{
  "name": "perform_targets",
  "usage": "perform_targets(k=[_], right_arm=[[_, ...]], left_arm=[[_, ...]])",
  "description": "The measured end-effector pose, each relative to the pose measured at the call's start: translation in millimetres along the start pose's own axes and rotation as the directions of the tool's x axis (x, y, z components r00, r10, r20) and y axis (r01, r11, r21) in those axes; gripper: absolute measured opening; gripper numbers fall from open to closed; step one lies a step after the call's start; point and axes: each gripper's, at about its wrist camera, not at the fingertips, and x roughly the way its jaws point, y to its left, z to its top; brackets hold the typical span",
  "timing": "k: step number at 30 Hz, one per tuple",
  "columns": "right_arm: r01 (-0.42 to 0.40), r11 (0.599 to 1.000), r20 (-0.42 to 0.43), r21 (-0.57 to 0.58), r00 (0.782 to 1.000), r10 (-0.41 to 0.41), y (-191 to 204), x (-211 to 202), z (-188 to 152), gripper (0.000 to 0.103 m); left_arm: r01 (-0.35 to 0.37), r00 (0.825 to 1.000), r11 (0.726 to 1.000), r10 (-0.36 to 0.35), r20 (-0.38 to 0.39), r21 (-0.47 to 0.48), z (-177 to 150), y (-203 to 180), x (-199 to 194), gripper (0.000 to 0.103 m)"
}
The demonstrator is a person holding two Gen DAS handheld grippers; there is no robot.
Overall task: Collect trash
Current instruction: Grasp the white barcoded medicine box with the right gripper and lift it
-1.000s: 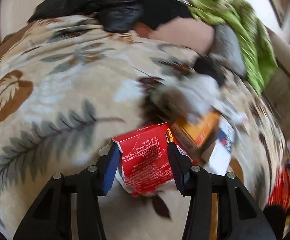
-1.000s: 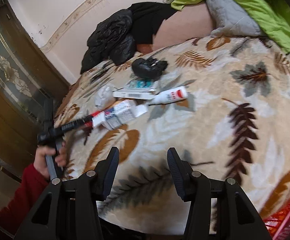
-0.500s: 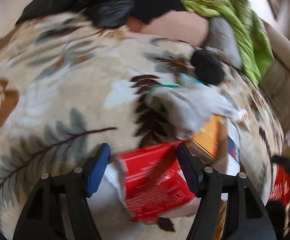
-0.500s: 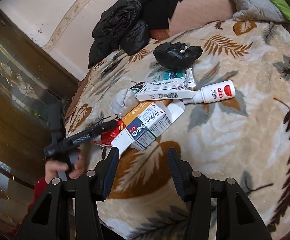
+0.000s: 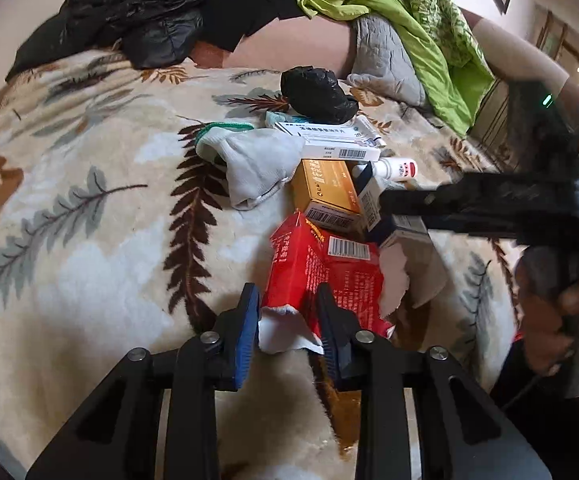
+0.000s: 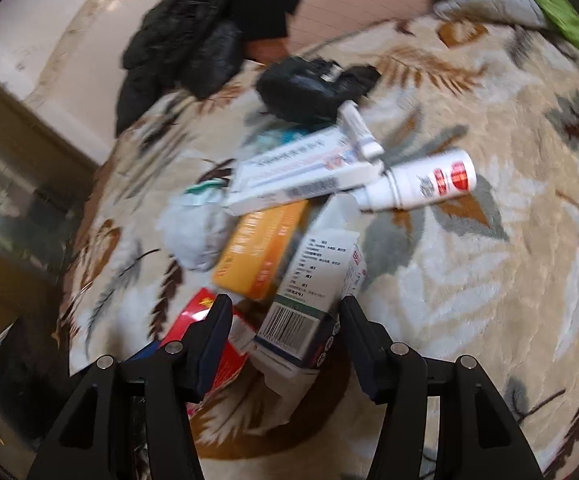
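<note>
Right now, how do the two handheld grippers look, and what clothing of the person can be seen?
Both grippers are black, with angular frames and round silver bolt heads. The left gripper has one blue pad and one black finger. The right gripper has dark fingers; seen from the left wrist camera, its black body carries a small green light. No sleeve shows clearly.

We see home bedroom: leaf-print blanket [image 5: 89,240] over bed, green quilt [image 5: 429,32] far right, black jacket [image 5: 137,12] far left.
</note>
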Motion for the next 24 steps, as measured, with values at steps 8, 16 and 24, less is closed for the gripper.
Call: perform_targets(k=[8,16,24], right_arm=[[-0.139,0.989,0.038,0.055,0.99,0.137,-28.8,-5.2,-7.9,0.033],[-0.11,0.988,0.209,-0.107,0.969,0.131,-39.0,-71.3,-31.2,0.032],[-0.112,0.99,0.274,-0.081,0.953,0.13,-68.1,-93.1,-50.7,0.032]], left_arm=[[-0.022,0.999,0.999,0.021,-0.034,-0.024,18.4,-4.7,23.6,0.066],[-0.132,0.991,0.991,0.132,-0.024,-0.005,10.3,-43.0,33.5,0.022],[-0.172,0.976,0.984,0.176,0.126,-0.045,3.4,-84.6,-6.5,0.01]])
